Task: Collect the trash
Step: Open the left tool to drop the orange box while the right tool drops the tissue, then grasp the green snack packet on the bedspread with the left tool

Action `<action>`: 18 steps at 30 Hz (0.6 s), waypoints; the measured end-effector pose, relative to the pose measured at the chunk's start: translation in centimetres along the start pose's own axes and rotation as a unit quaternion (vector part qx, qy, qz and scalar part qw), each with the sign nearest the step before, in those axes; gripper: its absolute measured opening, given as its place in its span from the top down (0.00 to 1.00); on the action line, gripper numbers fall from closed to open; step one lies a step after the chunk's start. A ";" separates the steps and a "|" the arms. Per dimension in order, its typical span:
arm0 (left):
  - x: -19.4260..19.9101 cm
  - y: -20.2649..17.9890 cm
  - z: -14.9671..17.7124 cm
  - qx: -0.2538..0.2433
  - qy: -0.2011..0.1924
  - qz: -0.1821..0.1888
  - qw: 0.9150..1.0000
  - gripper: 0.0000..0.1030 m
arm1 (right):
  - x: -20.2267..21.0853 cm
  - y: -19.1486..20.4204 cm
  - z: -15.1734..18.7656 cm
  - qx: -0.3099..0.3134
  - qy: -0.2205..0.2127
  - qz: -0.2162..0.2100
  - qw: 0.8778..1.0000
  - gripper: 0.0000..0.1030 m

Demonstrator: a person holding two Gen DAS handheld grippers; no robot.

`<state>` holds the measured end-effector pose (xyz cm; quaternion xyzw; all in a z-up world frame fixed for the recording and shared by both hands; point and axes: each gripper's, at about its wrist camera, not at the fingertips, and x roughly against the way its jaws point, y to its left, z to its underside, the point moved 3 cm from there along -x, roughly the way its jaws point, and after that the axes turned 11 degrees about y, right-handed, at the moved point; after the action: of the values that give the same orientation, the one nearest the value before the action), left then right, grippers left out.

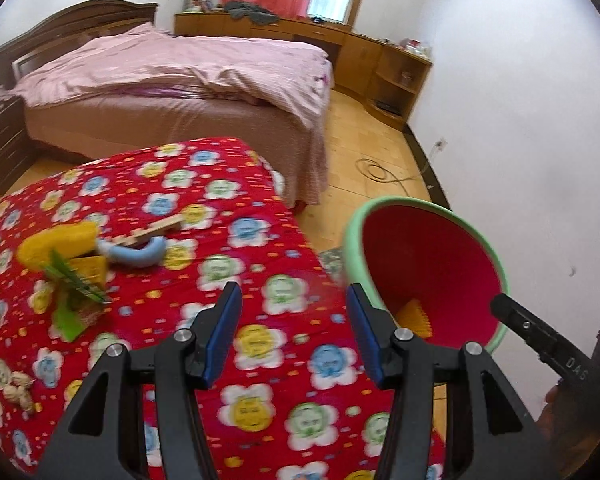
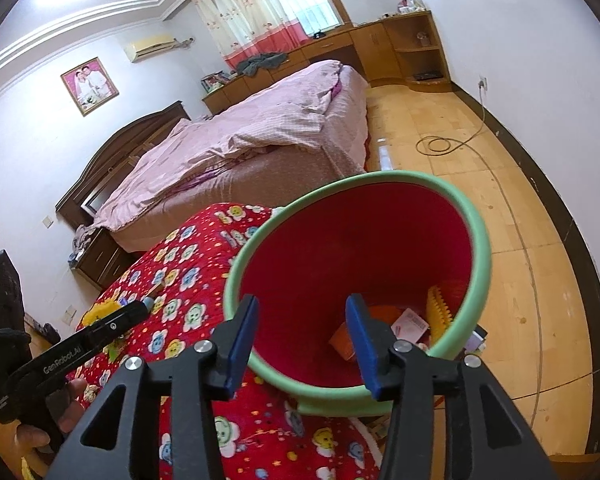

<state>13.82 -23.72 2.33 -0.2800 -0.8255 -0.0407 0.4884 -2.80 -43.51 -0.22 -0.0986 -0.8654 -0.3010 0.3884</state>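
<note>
A red bin with a green rim (image 1: 430, 254) (image 2: 356, 248) stands beside the red flowered quilt (image 1: 220, 280). It holds a yellow toothed piece (image 2: 438, 314), a pink-white wrapper (image 2: 410, 324) and an orange scrap. On the quilt lie a yellow packet with green strips (image 1: 66, 258), a blue curved piece with a wooden stick (image 1: 140, 250) and peanut shells (image 1: 18, 390). My left gripper (image 1: 294, 302) is open and empty above the quilt, left of the bin. My right gripper (image 2: 302, 314) is open and empty over the bin's mouth; one of its fingers shows in the left wrist view (image 1: 540, 336).
A bed with a pink cover (image 1: 180, 76) lies beyond the quilt. Wooden cabinets (image 1: 380, 60) line the far wall. A cable (image 2: 440, 144) coils on the wooden floor. A white wall (image 1: 520, 120) is right of the bin.
</note>
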 end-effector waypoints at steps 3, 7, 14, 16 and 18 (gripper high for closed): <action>0.6 1.9 0.2 0.015 -0.006 -0.016 1.000 0.47 | -0.4 1.2 0.0 0.009 0.004 -0.004 1.000 0.50; 1.2 4.6 0.4 0.035 -0.012 -0.038 0.999 0.47 | -1.0 2.8 0.1 0.024 0.011 -0.008 1.000 0.48; 1.5 9.6 0.9 0.077 -0.007 -0.075 0.994 0.44 | -2.4 5.6 0.2 0.044 0.022 -0.012 0.999 0.42; 1.3 11.0 1.2 0.087 -0.004 -0.083 0.993 0.43 | -2.9 6.3 0.3 0.048 0.026 -0.012 0.998 0.42; 1.2 11.9 1.4 0.094 -0.001 -0.088 0.992 0.39 | -3.3 6.9 0.3 0.053 0.030 -0.013 0.998 0.42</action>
<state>18.26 -12.72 0.13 -0.1590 -0.8473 -0.0053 0.5067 2.04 -37.61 0.29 -0.0578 -0.8690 -0.2628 0.4152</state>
